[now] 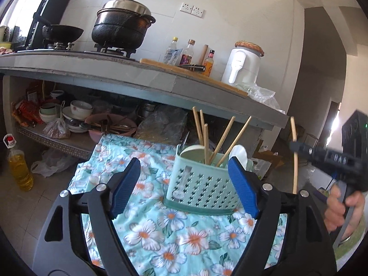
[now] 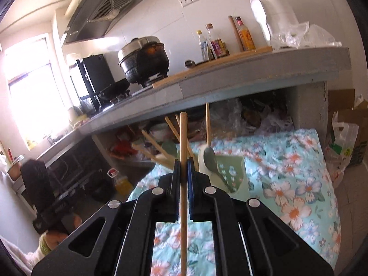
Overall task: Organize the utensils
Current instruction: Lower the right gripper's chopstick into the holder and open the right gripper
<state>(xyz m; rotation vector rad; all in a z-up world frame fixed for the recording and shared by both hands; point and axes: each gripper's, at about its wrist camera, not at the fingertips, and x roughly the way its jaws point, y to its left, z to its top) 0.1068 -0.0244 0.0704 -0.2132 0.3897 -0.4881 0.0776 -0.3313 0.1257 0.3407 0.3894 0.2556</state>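
Chopstick stands upright, clamped in the right gripper beside the green utensil basket on the floral cloth; the left gripper gapes empty before the basket.

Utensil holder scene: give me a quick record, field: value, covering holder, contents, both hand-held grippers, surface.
holder: mint perforated utensil holder, upright on the floral cloth
contents: several chopsticks, leaning; a white spoon
left hand-held gripper: open, nothing between the pads, holder just ahead
right hand-held gripper: shut on a single chopstick, held upright
backdrop: grey counter
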